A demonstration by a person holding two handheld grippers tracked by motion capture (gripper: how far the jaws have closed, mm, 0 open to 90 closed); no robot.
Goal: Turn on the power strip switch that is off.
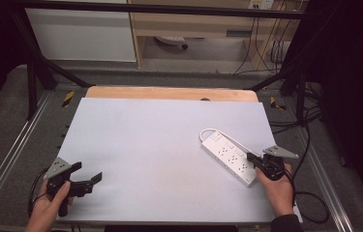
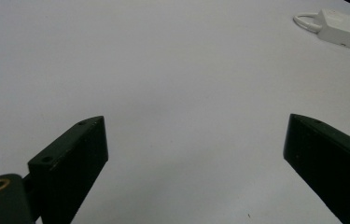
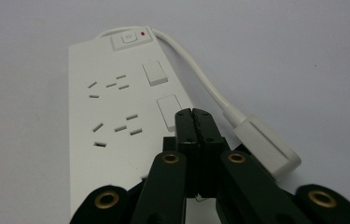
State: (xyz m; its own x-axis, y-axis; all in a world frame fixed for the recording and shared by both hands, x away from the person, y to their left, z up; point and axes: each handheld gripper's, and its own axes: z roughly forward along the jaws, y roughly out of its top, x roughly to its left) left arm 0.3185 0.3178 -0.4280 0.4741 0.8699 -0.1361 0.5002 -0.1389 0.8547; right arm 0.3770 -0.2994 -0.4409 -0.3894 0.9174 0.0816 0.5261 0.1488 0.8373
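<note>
A pale grey surface point(image 1: 145, 145) lies over a wooden board point(image 1: 169, 93) whose far edge shows beyond it. Behind stand a white cabinet point(image 1: 80, 34) and a wooden shelf unit point(image 1: 193, 24), with dark cables point(image 1: 261, 53) hanging beside it. Black frame bars point(image 1: 38, 63) flank the scene.

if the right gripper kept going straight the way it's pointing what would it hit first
Probably the white plastic power strip: the right gripper, jaws shut, points along its top beside a rocker switch. Whether the tips already touch it is unclear.
</note>
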